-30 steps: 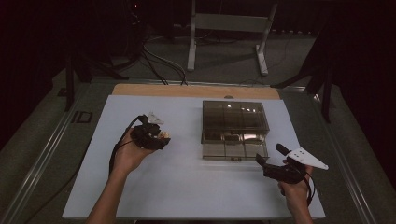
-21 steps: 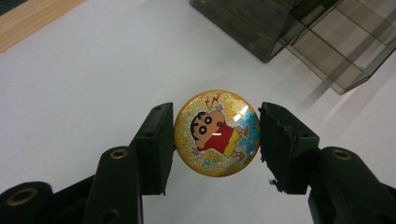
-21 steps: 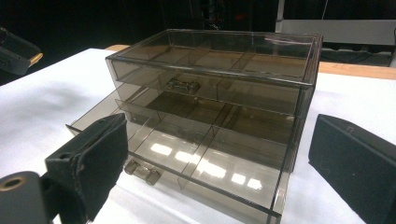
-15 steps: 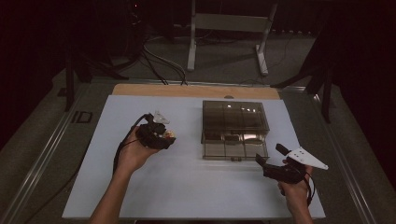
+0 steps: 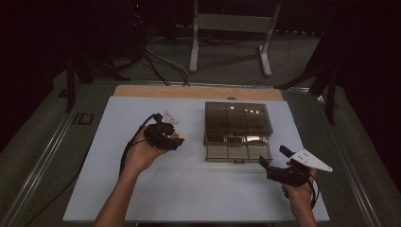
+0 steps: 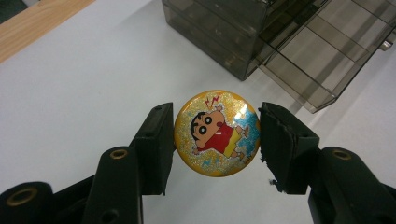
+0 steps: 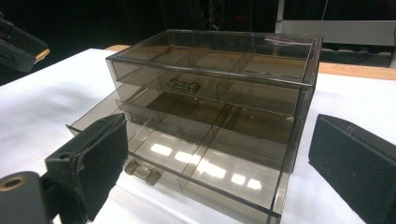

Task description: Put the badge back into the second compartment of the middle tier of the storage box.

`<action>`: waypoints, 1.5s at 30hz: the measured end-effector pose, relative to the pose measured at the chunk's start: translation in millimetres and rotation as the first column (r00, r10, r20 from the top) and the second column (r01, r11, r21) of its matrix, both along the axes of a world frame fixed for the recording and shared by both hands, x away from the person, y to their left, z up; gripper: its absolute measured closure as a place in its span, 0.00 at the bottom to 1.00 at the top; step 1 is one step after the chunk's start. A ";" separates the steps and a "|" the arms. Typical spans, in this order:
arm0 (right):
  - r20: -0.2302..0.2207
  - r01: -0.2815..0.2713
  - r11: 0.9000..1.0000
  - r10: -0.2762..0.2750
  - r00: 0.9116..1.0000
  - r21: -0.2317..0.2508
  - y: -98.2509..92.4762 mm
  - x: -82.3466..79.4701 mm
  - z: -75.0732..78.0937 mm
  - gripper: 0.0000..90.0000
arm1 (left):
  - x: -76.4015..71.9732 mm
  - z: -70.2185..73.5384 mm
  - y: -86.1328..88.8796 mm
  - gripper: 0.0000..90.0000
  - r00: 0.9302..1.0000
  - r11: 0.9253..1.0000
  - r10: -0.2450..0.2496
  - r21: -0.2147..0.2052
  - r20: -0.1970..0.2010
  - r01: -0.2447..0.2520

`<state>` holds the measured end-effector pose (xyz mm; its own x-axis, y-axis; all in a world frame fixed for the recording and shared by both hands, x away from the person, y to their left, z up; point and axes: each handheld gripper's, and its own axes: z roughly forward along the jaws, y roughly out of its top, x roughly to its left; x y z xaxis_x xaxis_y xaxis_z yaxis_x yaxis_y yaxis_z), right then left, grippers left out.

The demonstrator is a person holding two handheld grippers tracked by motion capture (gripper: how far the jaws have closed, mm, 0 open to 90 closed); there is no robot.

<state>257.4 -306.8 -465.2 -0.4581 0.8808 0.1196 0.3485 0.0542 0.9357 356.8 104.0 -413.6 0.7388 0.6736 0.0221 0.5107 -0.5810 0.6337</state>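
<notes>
Left gripper (image 5: 163,135) sits left of centre on the desk (image 5: 189,189), held up in the left hand (image 5: 139,153). Its jaws are clamped on a round badge (image 6: 217,133), yellow glitter with a cartoon boy in a red shirt, one jaw at the badge's 9 o'clock edge and the other at 3 o'clock. The badge is off the desk, face toward the camera on that gripper.

Smoky clear drawer box (image 5: 238,130) stands at 3 o'clock from the left gripper, near but apart. Bottom drawer (image 7: 187,158) is pulled out, divided into compartments; the drawer above it looks pushed in, with a small handle (image 7: 183,86).

Right gripper (image 5: 283,170) is at about 5 o'clock of the box, close to the open drawer's front corner. Its jaws stand wide apart with nothing between them, pointing at the box.
</notes>
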 end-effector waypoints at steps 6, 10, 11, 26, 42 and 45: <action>0.000 -0.001 1.000 0.001 1.000 0.000 0.1 0.0 -0.1 0.05 | 0.9 2.1 -5.3 0.54 1.000 1.000 -0.009 -0.010 0.001 0.009; 0.000 -0.001 1.000 0.001 1.000 0.000 0.0 0.1 -0.1 0.05 | 2.3 4.1 -9.1 0.54 1.000 1.000 -0.019 -0.013 -0.001 0.019; 0.000 -0.001 1.000 0.001 1.000 0.000 0.1 0.1 -0.1 0.05 | 2.6 4.9 -11.2 0.54 1.000 1.000 -0.022 -0.018 0.001 0.022; 0.001 -0.003 1.000 0.003 1.000 0.000 0.2 0.2 -0.2 0.05 | 7.3 7.5 -21.3 0.54 0.999 0.999 -0.039 -0.035 -0.006 0.039; 0.003 0.000 1.000 0.000 1.000 0.003 -1.4 0.0 0.5 0.05 | 12.2 8.2 -37.8 0.54 0.998 0.997 -0.064 -0.045 -0.008 0.064; 0.003 0.001 1.000 -0.001 1.000 0.005 -1.6 -0.2 0.7 0.05 | 12.4 8.5 -42.0 0.54 0.998 0.997 -0.067 -0.049 -0.009 0.067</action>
<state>257.2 -308.3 -464.5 -0.4578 0.8806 0.1223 0.3458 0.0496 0.9370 369.2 62.0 -405.1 0.7823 0.6226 -0.0178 0.4787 -0.5827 0.6567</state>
